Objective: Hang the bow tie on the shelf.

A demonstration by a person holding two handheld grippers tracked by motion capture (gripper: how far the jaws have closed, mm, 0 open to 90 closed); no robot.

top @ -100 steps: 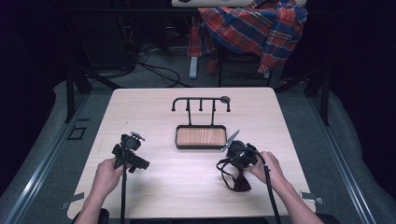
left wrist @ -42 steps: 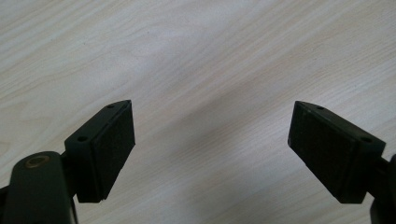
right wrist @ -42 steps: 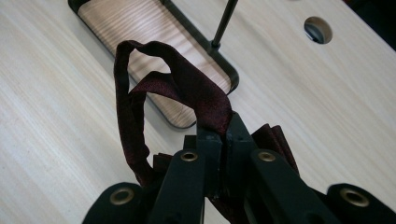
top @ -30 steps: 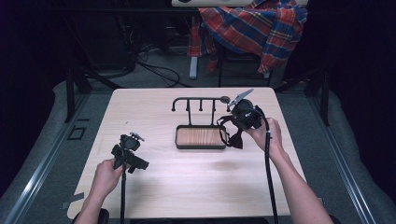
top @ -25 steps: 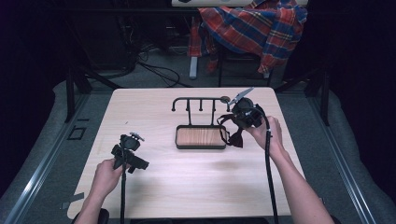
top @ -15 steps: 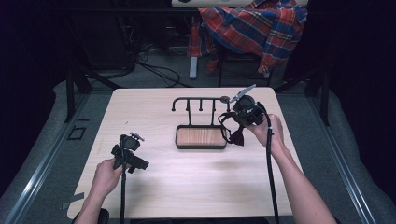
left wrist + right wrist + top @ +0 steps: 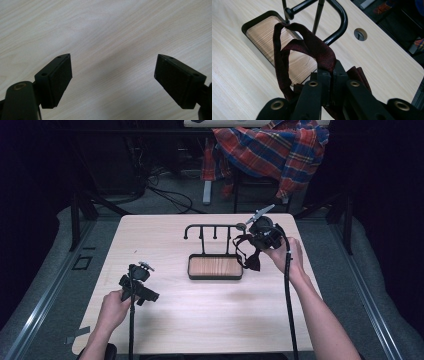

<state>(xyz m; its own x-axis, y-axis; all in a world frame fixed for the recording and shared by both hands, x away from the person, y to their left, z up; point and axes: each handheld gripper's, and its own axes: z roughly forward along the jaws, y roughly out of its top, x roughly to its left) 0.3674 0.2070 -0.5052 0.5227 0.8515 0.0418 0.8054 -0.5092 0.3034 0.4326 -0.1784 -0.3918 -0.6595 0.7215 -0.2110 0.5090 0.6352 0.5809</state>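
The black hook rack (image 7: 212, 237) stands mid-table with its wood-lined tray (image 7: 215, 267) at its foot. At the rack's right end the right gripper (image 7: 252, 251) holds up a dark red strap loop (image 7: 287, 47), crowding that end. Left of the rack, and on the near side of it, bare tabletop (image 7: 200, 310) lies open around the left gripper (image 7: 112, 80).

A dark maroon fabric strap (image 7: 312, 47) hung in the air, pinched in the right gripper (image 7: 331, 75) beside the black rack (image 7: 212, 231). Its loop stood open near the rack's right end, above the wooden tray (image 7: 215, 266).
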